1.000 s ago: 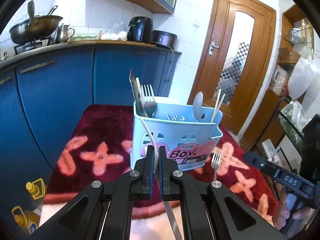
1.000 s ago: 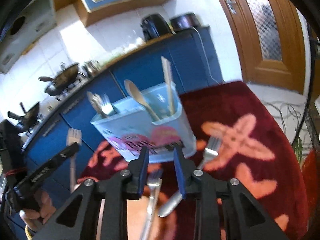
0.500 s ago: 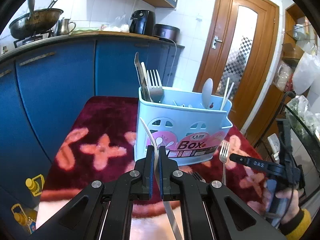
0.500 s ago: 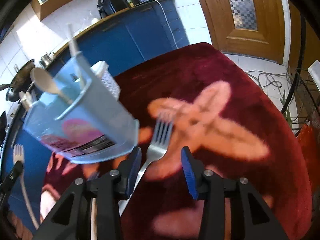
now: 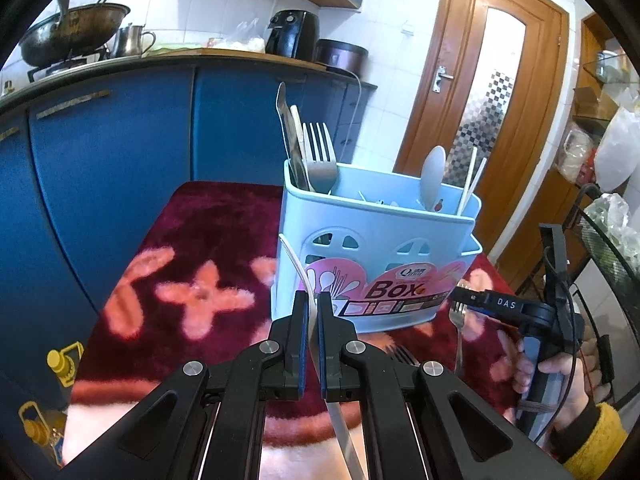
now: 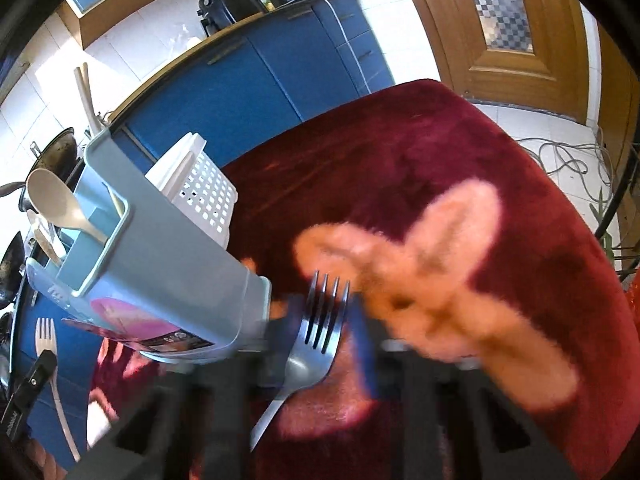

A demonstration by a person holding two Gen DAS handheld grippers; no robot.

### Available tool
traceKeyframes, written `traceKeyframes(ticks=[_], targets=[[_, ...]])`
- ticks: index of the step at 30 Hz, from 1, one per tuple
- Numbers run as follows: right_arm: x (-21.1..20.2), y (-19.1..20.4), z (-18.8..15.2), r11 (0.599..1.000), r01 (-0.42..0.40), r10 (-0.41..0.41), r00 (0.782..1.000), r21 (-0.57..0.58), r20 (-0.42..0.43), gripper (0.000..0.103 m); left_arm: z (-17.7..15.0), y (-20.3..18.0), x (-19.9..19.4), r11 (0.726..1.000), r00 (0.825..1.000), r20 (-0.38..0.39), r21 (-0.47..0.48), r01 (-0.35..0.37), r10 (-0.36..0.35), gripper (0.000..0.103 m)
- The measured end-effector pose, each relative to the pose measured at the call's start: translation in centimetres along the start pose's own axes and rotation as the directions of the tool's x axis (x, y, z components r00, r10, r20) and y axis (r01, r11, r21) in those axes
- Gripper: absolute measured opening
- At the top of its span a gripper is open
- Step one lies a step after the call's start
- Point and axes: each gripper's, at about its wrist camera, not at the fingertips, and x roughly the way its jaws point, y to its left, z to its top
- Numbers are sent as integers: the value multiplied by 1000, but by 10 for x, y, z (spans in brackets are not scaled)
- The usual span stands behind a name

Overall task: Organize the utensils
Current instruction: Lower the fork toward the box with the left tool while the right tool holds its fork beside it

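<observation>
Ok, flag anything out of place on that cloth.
A metal fork lies loose on the red cloth beside the blue utensil box, not standing in it. A second fork shows its tines at the box's front.

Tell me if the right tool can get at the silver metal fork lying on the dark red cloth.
Probably yes. The silver metal fork sits between the open fingers of the right tool, nothing covers it, and the light blue plastic utensil box stands beside it, not over it.
</observation>
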Motion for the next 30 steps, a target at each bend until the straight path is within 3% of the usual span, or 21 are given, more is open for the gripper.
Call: traceKeyframes(ticks=[4, 22, 30], targets=[[-16, 7, -3, 1000, -14, 16, 998, -27, 61, 4, 0, -1, 0, 1000, 1000, 1, 5, -6, 6, 4], [-126, 53, -12, 993, -45, 79, 944, -112, 319, 4, 11, -10, -28, 1000, 997, 77, 24, 3, -5, 4], [-161, 79, -4, 985, 20, 53, 912, -172, 407, 4, 27, -12, -39, 999, 992, 123, 44, -1, -5, 4]])
